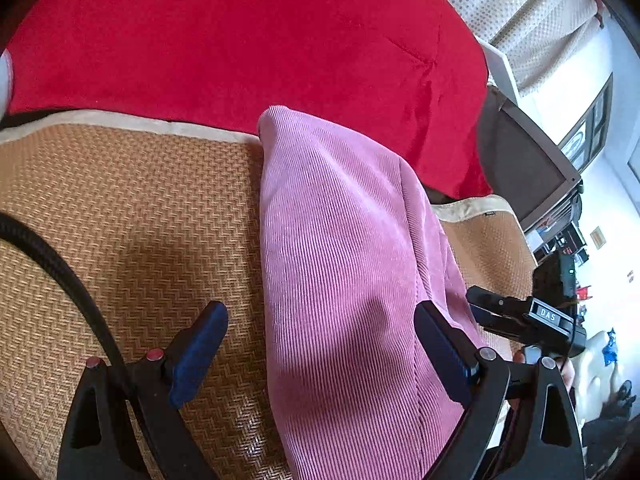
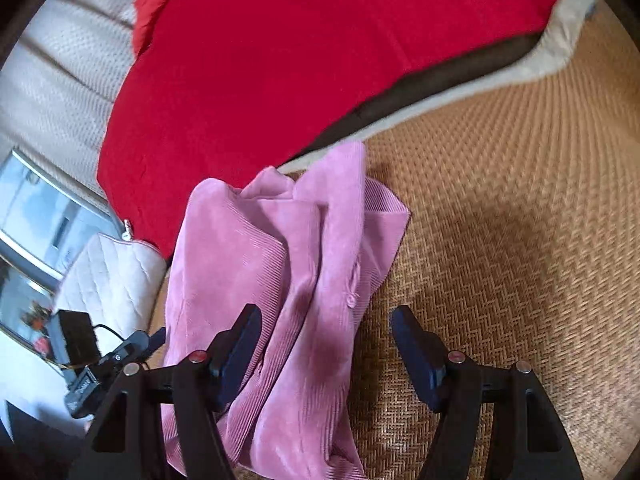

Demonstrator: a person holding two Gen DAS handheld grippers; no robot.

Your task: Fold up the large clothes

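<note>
The pink garment (image 1: 344,264) is ribbed corduroy cloth, softly matt; the mat (image 1: 132,216) beneath is rough woven straw (herringbone pattern); the red blanket (image 1: 240,40) looks plush.

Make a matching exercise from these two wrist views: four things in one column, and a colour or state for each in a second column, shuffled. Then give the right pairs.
Things
1. corduroy garment
2. plush blanket
3. woven mat
4. left gripper

Colour or state
A. tan, herringbone weave
B. open, fingers apart over the cloth
C. pink, ribbed, partly folded
D. bright red, spread behind the mat

Pairs
1-C: the garment lies on the mat.
2-D: the blanket fills the far side of both views.
3-A
4-B: nothing is gripped; the right gripper is open too.
</note>
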